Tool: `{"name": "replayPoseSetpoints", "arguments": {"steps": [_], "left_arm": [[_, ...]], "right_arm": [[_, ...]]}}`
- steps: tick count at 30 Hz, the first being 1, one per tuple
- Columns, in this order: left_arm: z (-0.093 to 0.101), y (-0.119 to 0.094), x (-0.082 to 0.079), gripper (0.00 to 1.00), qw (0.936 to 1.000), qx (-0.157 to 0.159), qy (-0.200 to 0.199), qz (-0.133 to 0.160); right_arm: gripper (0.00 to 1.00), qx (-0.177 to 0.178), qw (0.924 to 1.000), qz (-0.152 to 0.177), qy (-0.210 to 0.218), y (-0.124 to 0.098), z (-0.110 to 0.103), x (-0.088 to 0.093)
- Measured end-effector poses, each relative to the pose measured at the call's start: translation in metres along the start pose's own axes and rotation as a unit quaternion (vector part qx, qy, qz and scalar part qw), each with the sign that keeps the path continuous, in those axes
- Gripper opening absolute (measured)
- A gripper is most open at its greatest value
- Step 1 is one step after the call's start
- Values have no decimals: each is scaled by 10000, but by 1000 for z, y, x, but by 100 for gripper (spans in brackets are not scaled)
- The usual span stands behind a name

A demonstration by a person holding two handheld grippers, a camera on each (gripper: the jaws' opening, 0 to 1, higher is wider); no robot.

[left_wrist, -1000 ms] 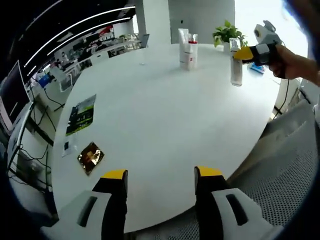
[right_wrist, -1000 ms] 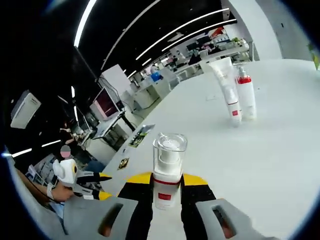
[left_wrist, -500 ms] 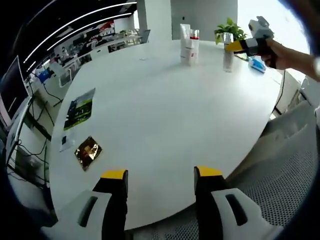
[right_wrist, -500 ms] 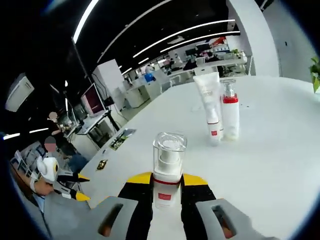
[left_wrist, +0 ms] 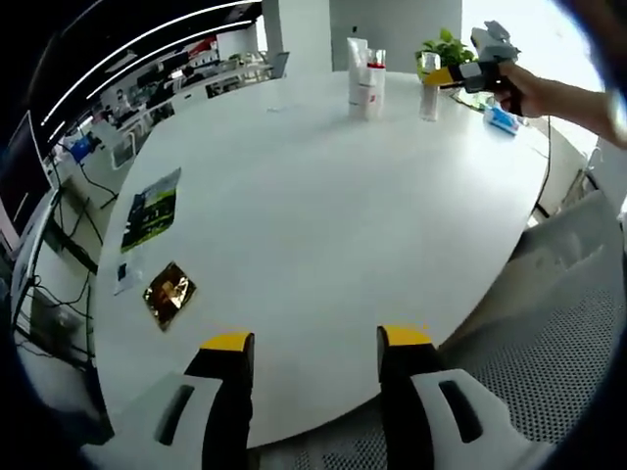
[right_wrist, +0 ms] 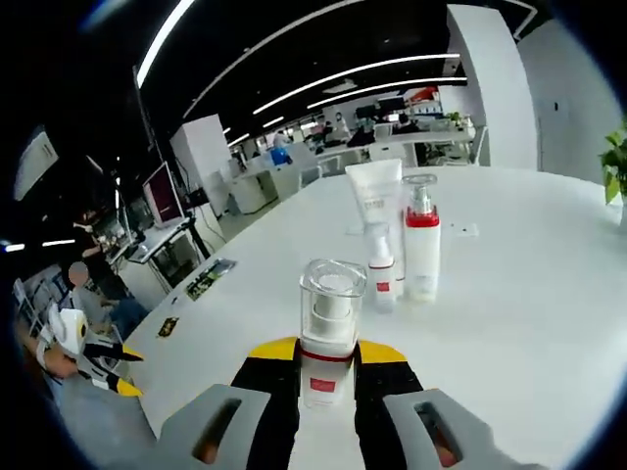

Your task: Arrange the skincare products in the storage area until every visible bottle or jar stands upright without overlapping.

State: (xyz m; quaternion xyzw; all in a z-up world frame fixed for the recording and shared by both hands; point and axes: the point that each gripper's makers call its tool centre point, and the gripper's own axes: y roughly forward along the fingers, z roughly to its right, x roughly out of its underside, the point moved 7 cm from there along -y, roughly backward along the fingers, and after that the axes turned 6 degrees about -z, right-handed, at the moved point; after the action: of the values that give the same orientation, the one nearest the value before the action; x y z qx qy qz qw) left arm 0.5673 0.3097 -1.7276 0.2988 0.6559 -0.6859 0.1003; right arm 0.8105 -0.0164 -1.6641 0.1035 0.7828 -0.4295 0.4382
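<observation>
In the right gripper view, we saw the right gripper [right_wrist: 327,364] clamped on a clear-capped pump bottle [right_wrist: 330,331], its two yellow-tipped jaws pressed against the bottle's lower body on either side. We noted that the bottle stood upright between the jaws, with a red band and a red label on its white base. Beyond it, on the white round table [right_wrist: 509,323], we recorded a white tube [right_wrist: 373,230] standing on its cap and a red-collared pump bottle [right_wrist: 421,239] just beside it on the right, both upright and close together. The held bottle was near this pair but apart from it. Whether its base touched the tabletop we could not tell. At the far left edge of this view we saw the left gripper [right_wrist: 110,370] in a person's hand, beyond the near edge of the table.

In the left gripper view, we found the left gripper [left_wrist: 313,345] with its jaws spread wide and nothing between them, poised over the near rim of the table [left_wrist: 323,235]. At the far side we observed the tube [left_wrist: 357,71] and red-collared bottle [left_wrist: 374,82] as a pair, and to their right the clear-capped bottle [left_wrist: 429,84] held by the right gripper [left_wrist: 443,78], itself in a person's hand [left_wrist: 524,90]. A potted plant [left_wrist: 443,49] stood behind them. On the left part of the table we marked a green leaflet [left_wrist: 151,207] and, nearer, a gold foil packet [left_wrist: 168,292], well apart from the bottles.
</observation>
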Motion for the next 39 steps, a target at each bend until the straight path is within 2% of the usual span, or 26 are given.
{"name": "replayPoseSetpoints", "arguments": {"steps": [6, 16, 30, 39], "left_arm": [[0, 1, 2, 47, 9999, 19, 80, -60], [0, 2, 4, 48, 9998, 0, 141, -127], [0, 4, 6, 53, 9997, 9, 196, -171], [0, 5, 8, 54, 9995, 39, 214, -219]], "right_arm": [[16, 278, 9996, 72, -70, 7, 15, -7], [16, 484, 9987, 116, -91, 29, 24, -14], [16, 749, 9970, 163, -135, 44, 42, -21], [16, 935, 9949, 161, -335, 58, 53, -23]]}}
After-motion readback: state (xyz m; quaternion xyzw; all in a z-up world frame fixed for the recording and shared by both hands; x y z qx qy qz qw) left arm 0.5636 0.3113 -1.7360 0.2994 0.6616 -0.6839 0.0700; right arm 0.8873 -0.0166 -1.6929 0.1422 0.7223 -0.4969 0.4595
